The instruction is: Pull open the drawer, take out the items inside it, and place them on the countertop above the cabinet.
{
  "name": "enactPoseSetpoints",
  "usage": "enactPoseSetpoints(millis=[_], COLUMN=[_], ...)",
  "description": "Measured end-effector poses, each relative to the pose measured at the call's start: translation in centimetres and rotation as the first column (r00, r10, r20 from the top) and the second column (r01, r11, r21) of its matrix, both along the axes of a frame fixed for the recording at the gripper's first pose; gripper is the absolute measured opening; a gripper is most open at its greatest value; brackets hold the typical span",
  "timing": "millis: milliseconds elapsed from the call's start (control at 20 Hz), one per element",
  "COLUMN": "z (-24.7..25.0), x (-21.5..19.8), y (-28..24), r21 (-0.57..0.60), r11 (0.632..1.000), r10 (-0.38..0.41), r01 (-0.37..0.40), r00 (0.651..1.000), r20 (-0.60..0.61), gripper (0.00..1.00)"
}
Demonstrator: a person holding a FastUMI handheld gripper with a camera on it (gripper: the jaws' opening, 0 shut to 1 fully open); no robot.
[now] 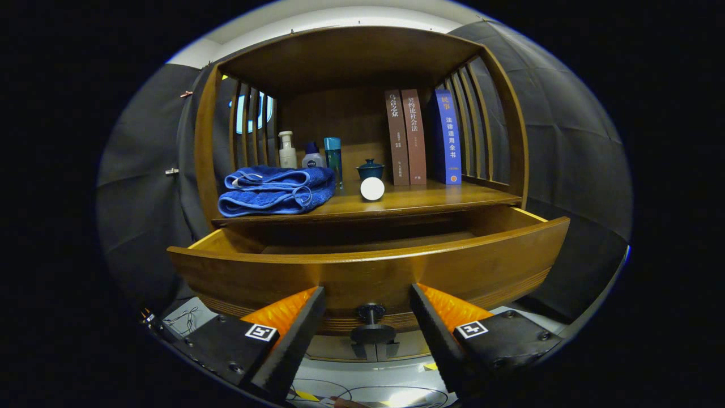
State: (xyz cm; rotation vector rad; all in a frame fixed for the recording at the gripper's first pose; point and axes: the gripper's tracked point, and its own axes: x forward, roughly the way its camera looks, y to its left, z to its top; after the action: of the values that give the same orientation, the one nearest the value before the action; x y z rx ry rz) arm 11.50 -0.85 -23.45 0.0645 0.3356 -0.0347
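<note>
Two fingers stand spread, so we call the gripper point(368, 317) open, gripping nothing; the knob point(371, 326) sits between the fingers, untouched on either side. Drawer point(368, 272) is pulled out just ahead of us, front panel close. We can't see any items inside: the front hides the floor, only a strip of bare bottom shows.

Left to right on the countertop point(430, 198) beyond the drawer: towel point(276, 190) far left, bottles point(310, 154) behind it, white ball point(372, 188) straight ahead near the front edge, small lidded cup point(370, 169) behind the ball, books point(425, 137) to the right.

Risks, as we judge them:
- Reaching in blind, fingers may hit the drawer front or miss an item.
- Rising from the drawer, the gripper may catch the countertop lip right above it.
- Free space is tight; setting things down could nudge the ball, which may roll off into the drawer.
- Right side, books could tip if bumped.
</note>
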Motion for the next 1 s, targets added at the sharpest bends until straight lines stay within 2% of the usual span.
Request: enactPoseSetpoints(millis=[550,1000], z=[-1.0,-1.0], x=[7.7,7.8], y=[-0.3,-0.3], r21=[0.015,0.012], r11=[1.0,1.0], r10=[-0.009,-0.019], r01=[0.009,0.018], r00=[1.0,1.0], r20=[0.003,0.007], gripper=[0.99,0.99])
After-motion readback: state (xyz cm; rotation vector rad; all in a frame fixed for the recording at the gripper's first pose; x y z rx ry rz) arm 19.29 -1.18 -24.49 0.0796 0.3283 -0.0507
